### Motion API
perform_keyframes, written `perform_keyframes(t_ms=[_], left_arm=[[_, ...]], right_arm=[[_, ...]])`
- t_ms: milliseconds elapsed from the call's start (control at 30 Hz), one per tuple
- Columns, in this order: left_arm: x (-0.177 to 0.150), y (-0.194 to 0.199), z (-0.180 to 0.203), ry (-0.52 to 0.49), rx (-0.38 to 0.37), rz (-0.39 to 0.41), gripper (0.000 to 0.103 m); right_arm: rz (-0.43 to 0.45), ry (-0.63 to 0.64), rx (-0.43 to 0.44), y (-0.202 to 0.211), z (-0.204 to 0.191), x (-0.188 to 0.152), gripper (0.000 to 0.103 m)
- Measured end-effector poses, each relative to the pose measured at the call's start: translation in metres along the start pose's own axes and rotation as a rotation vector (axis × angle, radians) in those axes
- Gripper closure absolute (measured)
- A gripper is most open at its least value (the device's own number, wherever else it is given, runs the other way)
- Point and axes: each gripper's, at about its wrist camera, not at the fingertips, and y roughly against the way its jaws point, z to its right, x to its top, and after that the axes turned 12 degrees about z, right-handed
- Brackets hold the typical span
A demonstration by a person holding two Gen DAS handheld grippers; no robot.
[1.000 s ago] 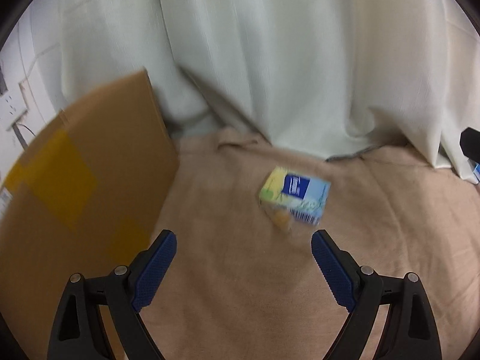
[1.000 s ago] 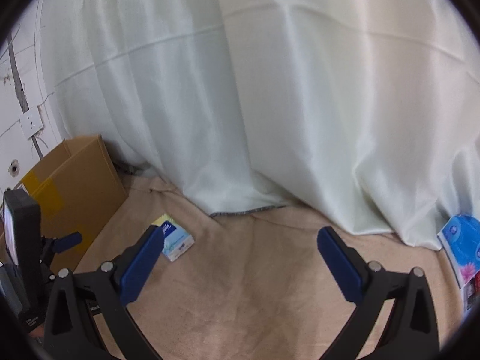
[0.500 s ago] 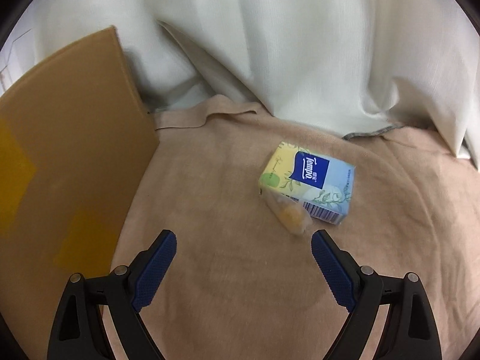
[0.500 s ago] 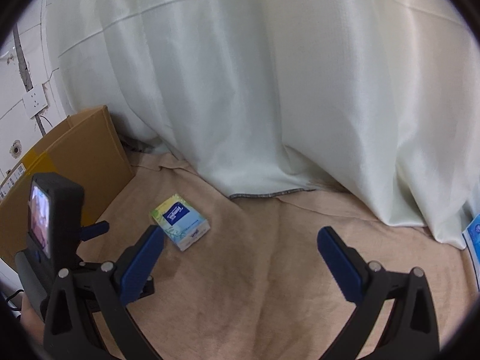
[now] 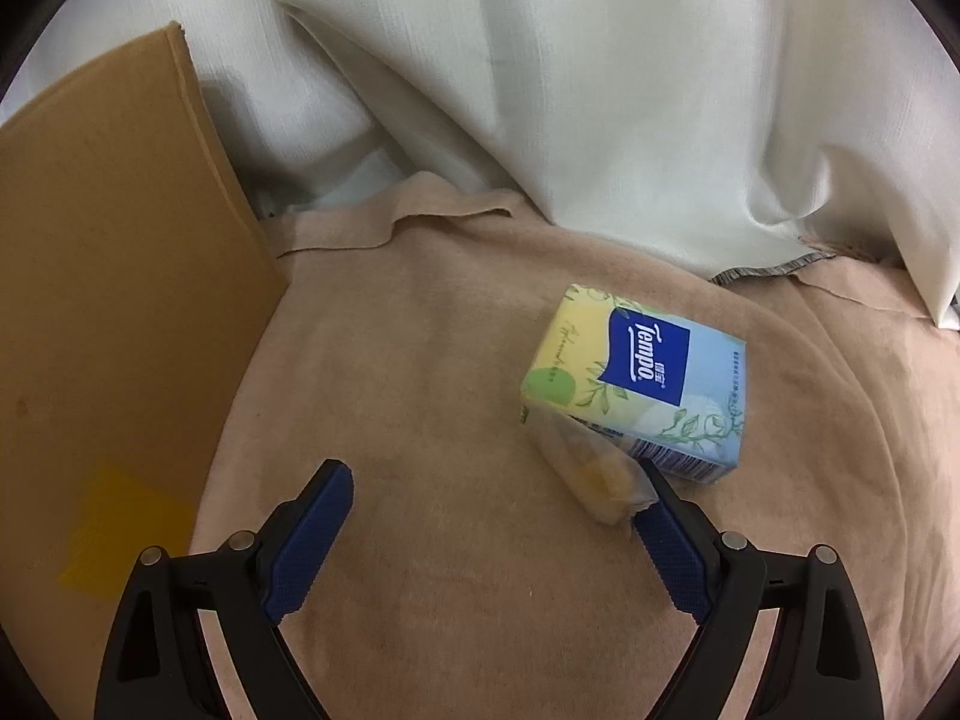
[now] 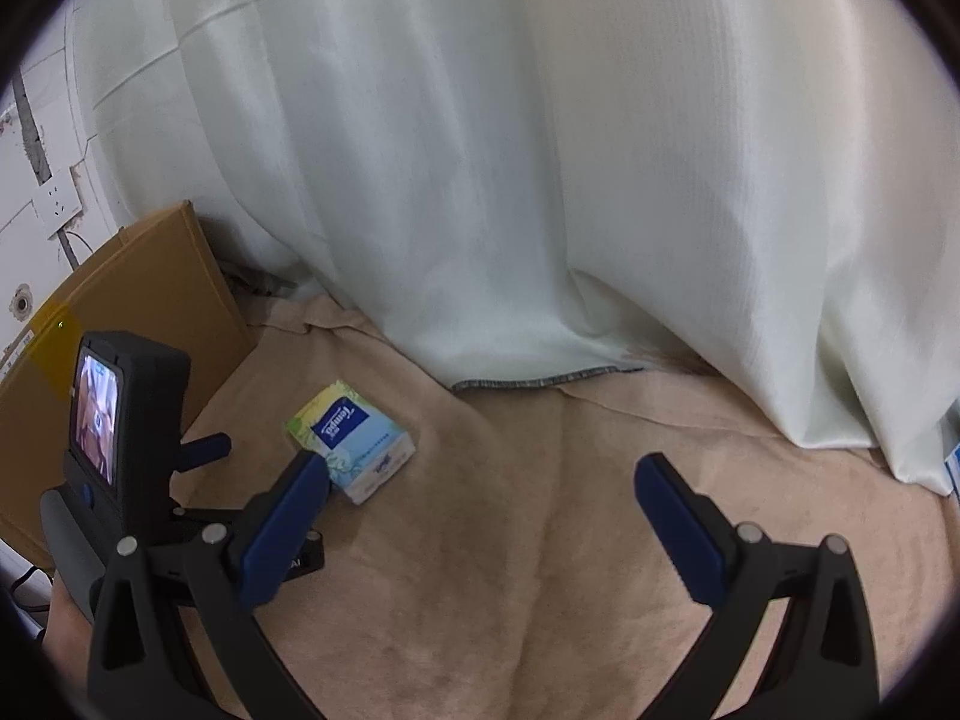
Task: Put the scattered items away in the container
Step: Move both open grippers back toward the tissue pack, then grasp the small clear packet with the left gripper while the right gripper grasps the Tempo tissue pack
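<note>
**Left tongs lining up on the little wrapped packet**

I'm bringing the left tongs (image 5: 492, 483) in low over the beige blanket (image 5: 420, 372), and they're spread wide with nothing between them. The small clear-wrapped packet (image 5: 591, 474) with something yellow inside is lying just off my right-hand pad (image 5: 672, 546), its far end tucked against the near side of the tissue pack (image 5: 636, 375). Because the two are touching, I'm judging the packet is the first pick: it's the nearer and slimmer thing, and I need to slide left-to-right a touch so it sits between the pads rather than outside them.

The cardboard box (image 5: 120, 276) is standing on the left, its side wall right against the blanket's edge, so I'm reading that as the container. Its opening isn't in view, so I can't tell what's in it.

My right tongs (image 6: 480, 474) are hanging wide too, empty, held back over bare blanket, leaving room for the left. From there I'm seeing the left rig's small screen (image 6: 96, 414) and the tissue pack (image 6: 351, 441) beside the box (image 6: 150, 306). The white curtain (image 5: 600, 90) is draping onto the blanket behind, well clear of the grab.
</note>
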Motion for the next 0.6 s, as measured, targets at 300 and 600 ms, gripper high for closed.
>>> perform_keyframes(t_ms=[300, 600], left_arm=[[-0.001, 0.005, -0.005, -0.022, -0.064, 0.034, 0.049], [-0.003, 0.018, -0.027, 0.018, -0.151, 0.048, 0.066]], right_arm=[[-0.024, 0.061, 0.038, -0.015, -0.012, -0.006, 0.0], [-0.014, 0.222, 0.131, -0.031, -0.04, -0.011, 0.0]])
